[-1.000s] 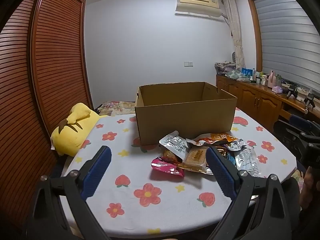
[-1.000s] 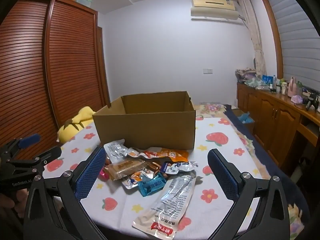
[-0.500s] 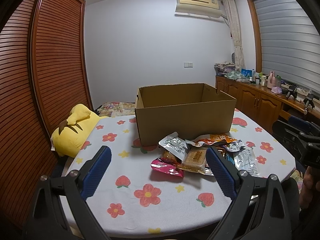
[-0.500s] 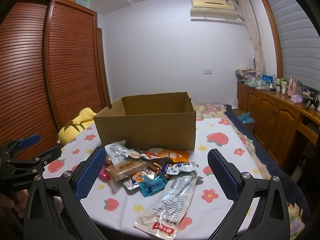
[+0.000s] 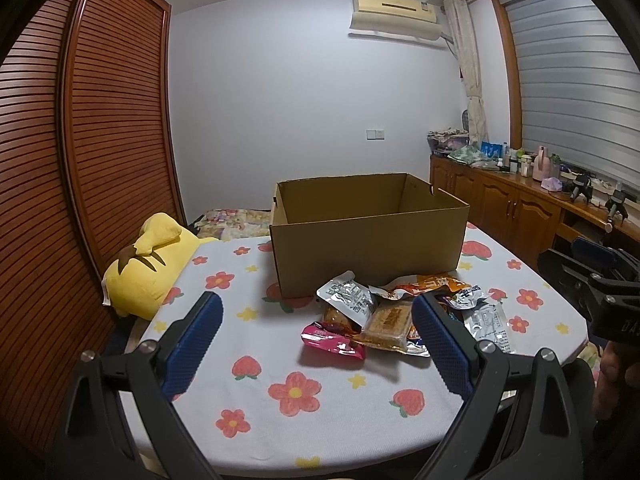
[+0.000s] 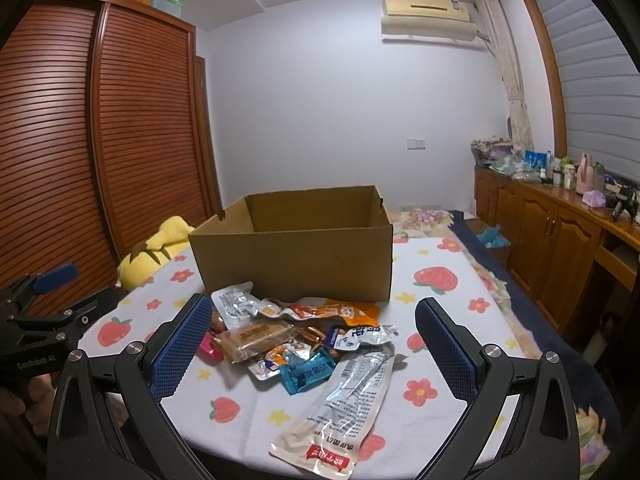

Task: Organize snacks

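The cloth [image 5: 280,420] is white with red flowers, strawberries and yellow stars. The box [image 5: 368,252] is plain brown. One packet [image 5: 334,340] is pink, one [image 6: 308,372] teal, one [image 6: 332,310] orange, one [image 5: 348,296] silver. The cushion [image 5: 148,264] is yellow with brown marks. The pads [image 6: 180,348] are blue.

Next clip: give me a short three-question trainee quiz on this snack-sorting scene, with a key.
1. True or false: the brown cardboard box stands open-topped behind the pile of snack packets.
2. Multiple choice: the long clear packet with a red label lies (A) inside the box, (B) on the flowered tablecloth nearest the camera, (C) on the yellow plush toy.
3. Fill in: both the left gripper and the right gripper are ____ and hold nothing.

Key: 1 true; 2 B; 3 open.
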